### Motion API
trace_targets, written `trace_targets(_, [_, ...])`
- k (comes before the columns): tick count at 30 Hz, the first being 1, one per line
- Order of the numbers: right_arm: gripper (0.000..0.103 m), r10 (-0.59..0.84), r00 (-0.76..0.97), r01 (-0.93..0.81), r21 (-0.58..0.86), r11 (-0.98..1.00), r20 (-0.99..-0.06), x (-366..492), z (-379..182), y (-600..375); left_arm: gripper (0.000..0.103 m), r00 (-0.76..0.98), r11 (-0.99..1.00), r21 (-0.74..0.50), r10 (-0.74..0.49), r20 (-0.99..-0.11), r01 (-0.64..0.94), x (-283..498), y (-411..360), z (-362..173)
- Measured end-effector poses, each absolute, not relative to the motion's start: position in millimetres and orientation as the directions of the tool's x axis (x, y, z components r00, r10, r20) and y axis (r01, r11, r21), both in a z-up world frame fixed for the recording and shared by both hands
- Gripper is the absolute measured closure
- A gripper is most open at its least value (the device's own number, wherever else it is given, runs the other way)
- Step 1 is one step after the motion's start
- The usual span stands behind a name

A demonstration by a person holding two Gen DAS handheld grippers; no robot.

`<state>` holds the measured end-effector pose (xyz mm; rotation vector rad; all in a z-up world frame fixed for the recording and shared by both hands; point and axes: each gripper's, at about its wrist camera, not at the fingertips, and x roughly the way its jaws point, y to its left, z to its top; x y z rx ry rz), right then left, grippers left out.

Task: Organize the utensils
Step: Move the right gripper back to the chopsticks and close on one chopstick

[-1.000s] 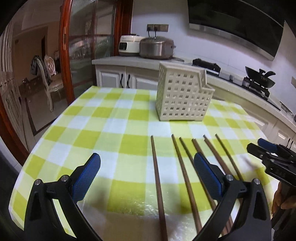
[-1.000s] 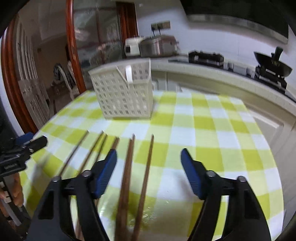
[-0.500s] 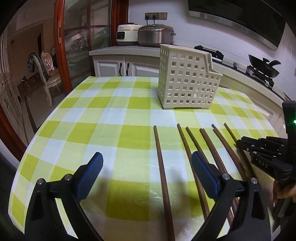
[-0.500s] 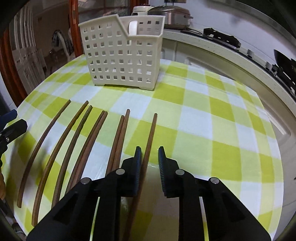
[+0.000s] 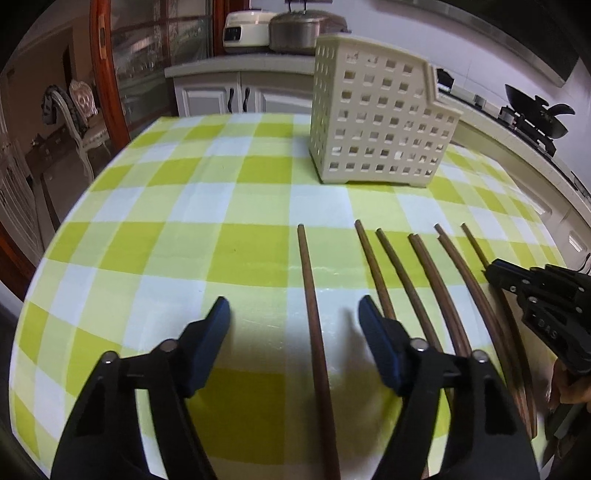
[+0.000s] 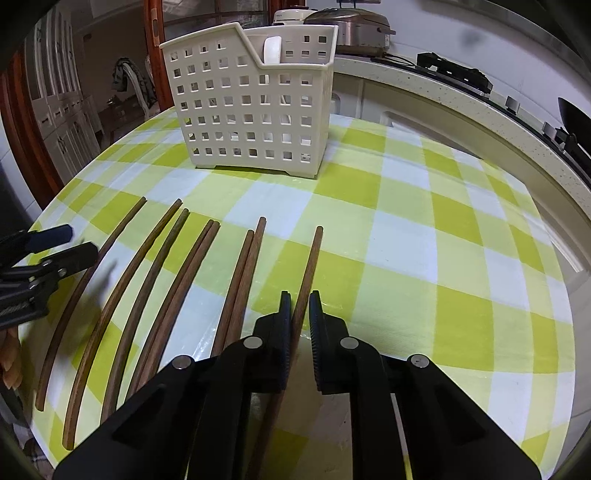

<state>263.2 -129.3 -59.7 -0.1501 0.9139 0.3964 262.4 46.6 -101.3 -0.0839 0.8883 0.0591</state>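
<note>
Between right claw [image 6: 300, 314], chopstick [image 6: 309, 269] toward basket [image 6: 251, 107]

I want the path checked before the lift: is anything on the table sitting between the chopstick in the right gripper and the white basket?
Nothing visible. The right gripper is closed on the rightmost chopstick, and only bare checked tablecloth lies between its far tip and the white slotted basket. The other chopsticks lie off to the left.

A home kitchen: rice cooker [image 5: 246, 32] and wok [image 5: 537, 115] on the counter [image 5: 236, 68] (dining chair [image 5: 79, 110] beyond the door).
</note>
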Motion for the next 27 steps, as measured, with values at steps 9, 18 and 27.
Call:
trace_targets(9, [0.092,0.282,0.538,-0.396,0.058,0.917,-0.794,264,-60,-131,0.071,0.599,0.997,0.012,0.053,-0.799,-0.072,282,38,-109])
trace_targets(18, [0.092,0.273,0.536,-0.397,0.047,0.917,-0.799,265,-60,-130,0.096,0.606,0.995,0.098,0.08,-0.791,-0.003,280,20,-110])
trace_targets(27, [0.093,0.265,0.54,-0.392,0.04,0.919,-0.798,264,-60,-128,0.097,0.61,0.999,0.046,0.039,-0.791,-0.003,280,27,-109])
